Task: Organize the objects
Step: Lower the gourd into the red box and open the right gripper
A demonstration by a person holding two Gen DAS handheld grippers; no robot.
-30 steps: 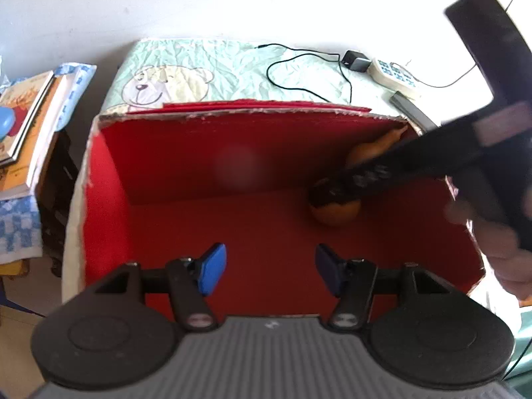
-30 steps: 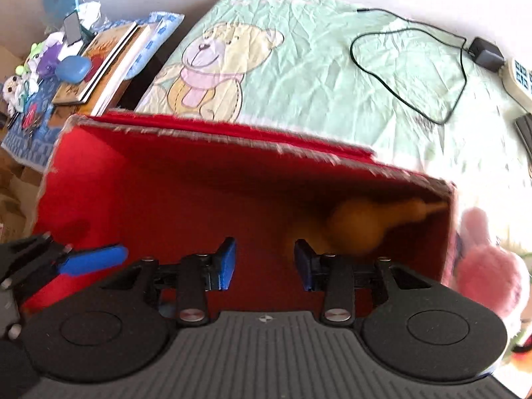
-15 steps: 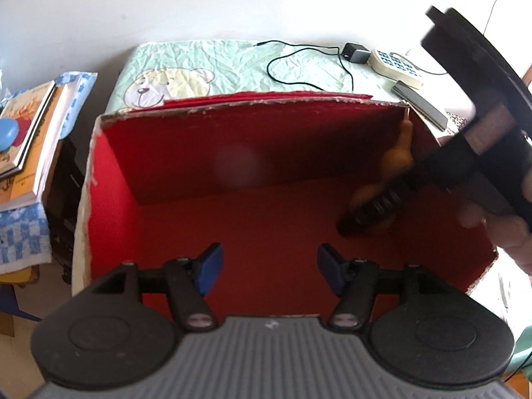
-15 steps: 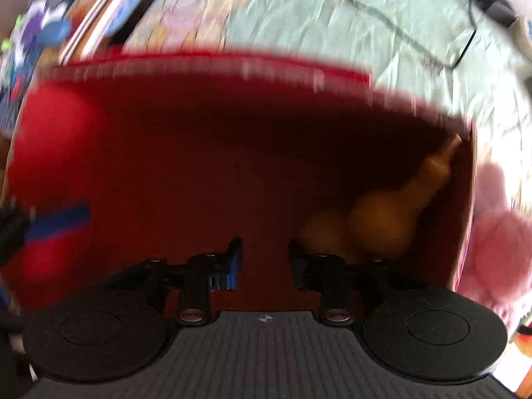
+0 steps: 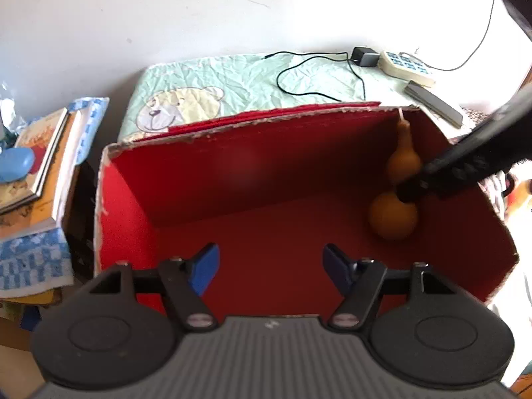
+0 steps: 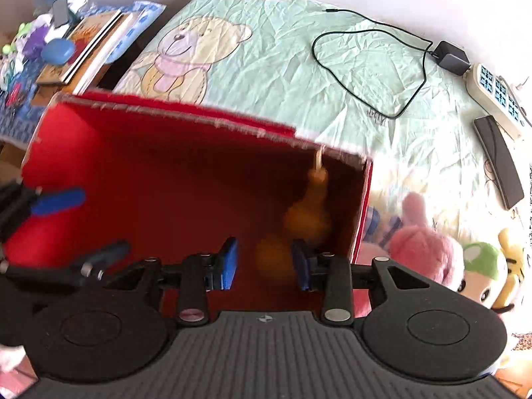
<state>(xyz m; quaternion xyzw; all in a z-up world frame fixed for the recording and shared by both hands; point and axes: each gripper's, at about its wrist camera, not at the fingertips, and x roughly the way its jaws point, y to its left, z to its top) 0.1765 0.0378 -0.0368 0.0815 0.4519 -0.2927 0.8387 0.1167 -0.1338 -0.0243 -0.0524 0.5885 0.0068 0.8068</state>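
Observation:
An orange-brown gourd [image 5: 395, 199] stands upright in the far right corner of the red box [image 5: 232, 173], leaning on its walls; it also shows blurred in the right wrist view [image 6: 299, 222]. My right gripper [image 6: 264, 264] is open and empty, its jaws apart just above the gourd's lower bulb; in the left wrist view its fingers [image 5: 432, 179] reach into the box from the right. My left gripper [image 5: 271, 267] is open and empty over the box's near edge; it shows at the left of the right wrist view [image 6: 66, 226].
The box [image 6: 149, 173] sits on a bear-print quilt [image 6: 266, 53]. Plush toys [image 6: 442, 259] lie right of the box. A cable, charger, power strip [image 6: 495, 96] and phone [image 6: 498, 159] lie on the quilt behind. Stacked books [image 5: 36, 166] lie to the left.
My right gripper opened wider and drew back and up from the gourd, which now stands upright in the corner. The left gripper stayed nearly still.

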